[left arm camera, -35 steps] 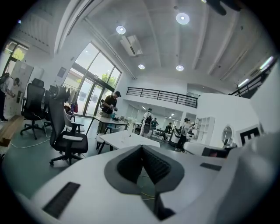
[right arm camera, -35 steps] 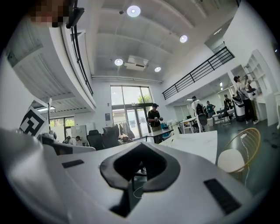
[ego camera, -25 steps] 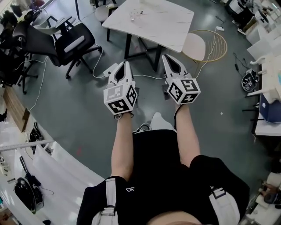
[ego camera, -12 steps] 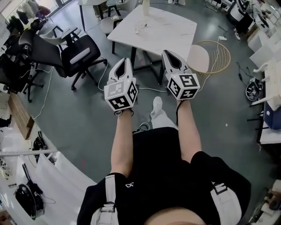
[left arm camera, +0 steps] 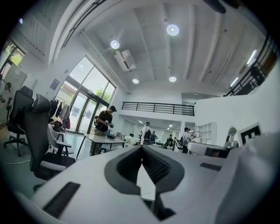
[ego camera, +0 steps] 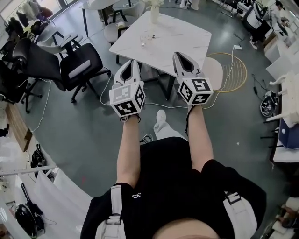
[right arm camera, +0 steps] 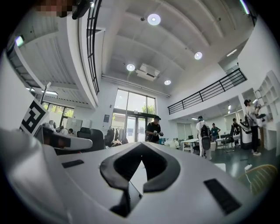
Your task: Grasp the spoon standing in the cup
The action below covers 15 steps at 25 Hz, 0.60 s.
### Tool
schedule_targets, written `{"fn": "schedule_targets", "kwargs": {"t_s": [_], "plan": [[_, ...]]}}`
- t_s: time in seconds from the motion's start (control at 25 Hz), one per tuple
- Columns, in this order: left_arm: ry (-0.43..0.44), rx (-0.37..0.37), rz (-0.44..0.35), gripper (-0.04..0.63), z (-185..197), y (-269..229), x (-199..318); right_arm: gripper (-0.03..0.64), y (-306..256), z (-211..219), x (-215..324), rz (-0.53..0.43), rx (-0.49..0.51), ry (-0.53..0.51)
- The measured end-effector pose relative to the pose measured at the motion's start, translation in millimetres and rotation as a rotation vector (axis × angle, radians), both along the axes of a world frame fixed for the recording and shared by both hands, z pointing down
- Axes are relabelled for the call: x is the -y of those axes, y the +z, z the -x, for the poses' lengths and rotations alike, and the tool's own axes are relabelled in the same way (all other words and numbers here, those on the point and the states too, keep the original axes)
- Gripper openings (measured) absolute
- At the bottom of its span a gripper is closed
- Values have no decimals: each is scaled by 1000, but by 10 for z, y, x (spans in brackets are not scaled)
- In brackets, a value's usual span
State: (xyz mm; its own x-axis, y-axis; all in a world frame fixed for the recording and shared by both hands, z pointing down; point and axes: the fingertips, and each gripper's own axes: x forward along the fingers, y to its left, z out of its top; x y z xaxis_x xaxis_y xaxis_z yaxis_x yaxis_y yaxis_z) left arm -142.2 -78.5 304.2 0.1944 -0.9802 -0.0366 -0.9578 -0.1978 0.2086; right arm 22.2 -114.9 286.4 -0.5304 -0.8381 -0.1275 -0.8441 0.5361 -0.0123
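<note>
Spoon not resolvable; presumably in the small clear cup (ego camera: 146, 40) on the white counter (ego camera: 182, 32), well ahead. Left gripper (ego camera: 131, 63) and right gripper (ego camera: 180, 55): jaws together, empty, aimed forward at the counter. Judged an approach posture.

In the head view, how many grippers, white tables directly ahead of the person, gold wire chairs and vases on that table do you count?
Grippers: 2 (left gripper, right gripper)
White table: 1
Gold wire chair: 1
Vase: 1
Total: 5
</note>
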Motion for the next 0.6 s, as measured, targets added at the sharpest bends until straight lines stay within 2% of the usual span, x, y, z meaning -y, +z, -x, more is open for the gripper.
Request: {"fn": "schedule_targets", "kwargs": {"t_s": [0.2, 0.36, 0.6], "plan": [[-10, -31, 60, 15, -89, 168, 536, 6, 179, -100, 628, 81, -2, -8], [-33, -26, 100, 15, -92, 270, 1060, 6, 315, -69, 1185, 131, 18, -38], [-46, -21, 214, 15, -148, 670, 1831, 6, 838, -177, 2041, 268, 76, -33]]}}
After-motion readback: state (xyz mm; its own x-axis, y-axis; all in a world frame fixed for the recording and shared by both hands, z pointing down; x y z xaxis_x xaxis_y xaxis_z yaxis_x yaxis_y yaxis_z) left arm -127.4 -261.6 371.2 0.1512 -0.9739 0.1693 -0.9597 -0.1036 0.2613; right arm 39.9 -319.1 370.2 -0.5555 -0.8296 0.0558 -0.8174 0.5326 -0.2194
